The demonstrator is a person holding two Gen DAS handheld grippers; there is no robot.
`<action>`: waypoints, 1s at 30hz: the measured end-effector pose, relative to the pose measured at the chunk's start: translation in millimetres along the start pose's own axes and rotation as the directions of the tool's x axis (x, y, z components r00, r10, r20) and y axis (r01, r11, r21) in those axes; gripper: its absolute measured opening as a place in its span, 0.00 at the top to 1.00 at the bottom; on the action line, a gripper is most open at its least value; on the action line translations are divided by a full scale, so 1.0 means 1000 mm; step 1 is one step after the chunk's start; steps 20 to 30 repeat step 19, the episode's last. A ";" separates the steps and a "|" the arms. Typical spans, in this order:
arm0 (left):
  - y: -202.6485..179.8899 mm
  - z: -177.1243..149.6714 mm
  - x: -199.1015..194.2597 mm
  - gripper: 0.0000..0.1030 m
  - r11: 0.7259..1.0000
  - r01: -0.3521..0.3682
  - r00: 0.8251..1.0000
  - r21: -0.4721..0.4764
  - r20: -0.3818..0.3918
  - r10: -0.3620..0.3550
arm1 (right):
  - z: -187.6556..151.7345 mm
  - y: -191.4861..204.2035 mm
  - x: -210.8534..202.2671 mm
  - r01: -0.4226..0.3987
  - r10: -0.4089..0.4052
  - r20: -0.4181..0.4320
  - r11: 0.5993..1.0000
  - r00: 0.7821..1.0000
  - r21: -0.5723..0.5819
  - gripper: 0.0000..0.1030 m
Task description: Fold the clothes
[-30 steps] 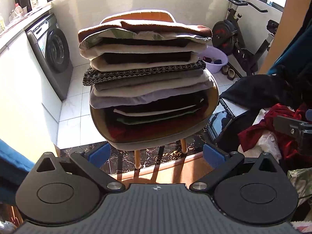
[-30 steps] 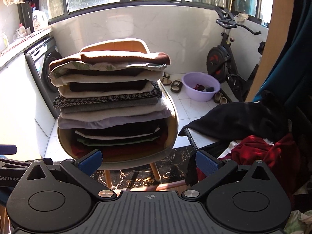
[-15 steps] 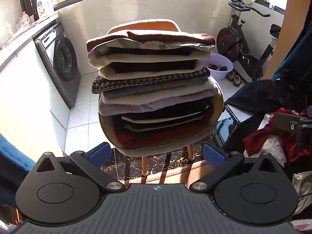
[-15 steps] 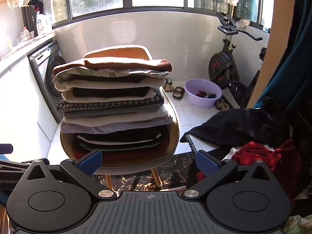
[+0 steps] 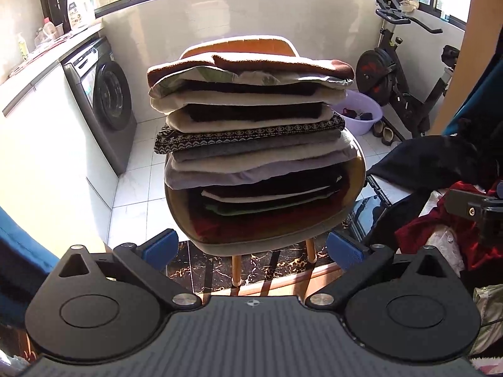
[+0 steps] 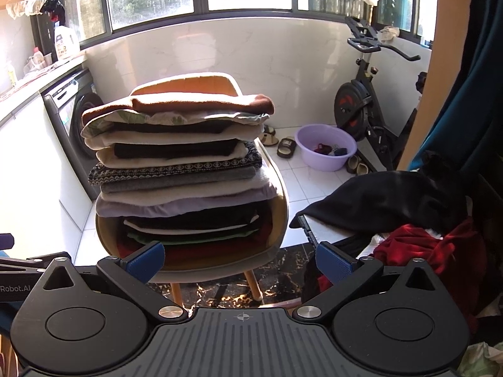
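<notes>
1. Blue pads mark the fingertips of your left gripper (image 5: 251, 248) and right gripper (image 6: 239, 260). Both sets of jaws stand wide apart and hold nothing.
2. Locate the finished work: a tall stack of folded clothes (image 5: 251, 144) rests on the chair (image 5: 239, 47), straight ahead of both grippers and apart from them.
3. Locate the remaining work: an unfolded pile lies to your right, with a black garment (image 6: 386, 201) draped over a red garment (image 6: 424, 245).
4. Judged risk: the stack rises above the chair back and its upper layers overhang to the left. A knock from either gripper, or a new item set off-centre, could topple it.
5. Judged risk: the black and red garments overlap. Pulling one could drag the other to the floor.
6. Judged risk: a shallow pinch on loose cloth may slip.
</notes>
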State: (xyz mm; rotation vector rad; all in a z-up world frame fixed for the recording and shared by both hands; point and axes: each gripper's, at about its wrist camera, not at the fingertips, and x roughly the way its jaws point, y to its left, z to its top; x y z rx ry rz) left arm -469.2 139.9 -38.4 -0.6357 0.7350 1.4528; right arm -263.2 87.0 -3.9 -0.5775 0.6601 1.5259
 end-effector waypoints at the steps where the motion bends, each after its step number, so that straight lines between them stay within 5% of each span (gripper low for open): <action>1: 0.000 0.000 0.000 0.00 1.000 0.001 1.000 0.000 -0.003 -0.001 | 0.000 0.001 0.000 -0.001 0.001 0.000 1.000 1.000 -0.005 0.01; 30: 0.007 0.000 0.003 0.00 0.999 0.037 0.999 -0.027 -0.003 -0.037 | 0.000 0.002 0.002 0.007 -0.007 -0.007 1.000 1.000 0.010 0.01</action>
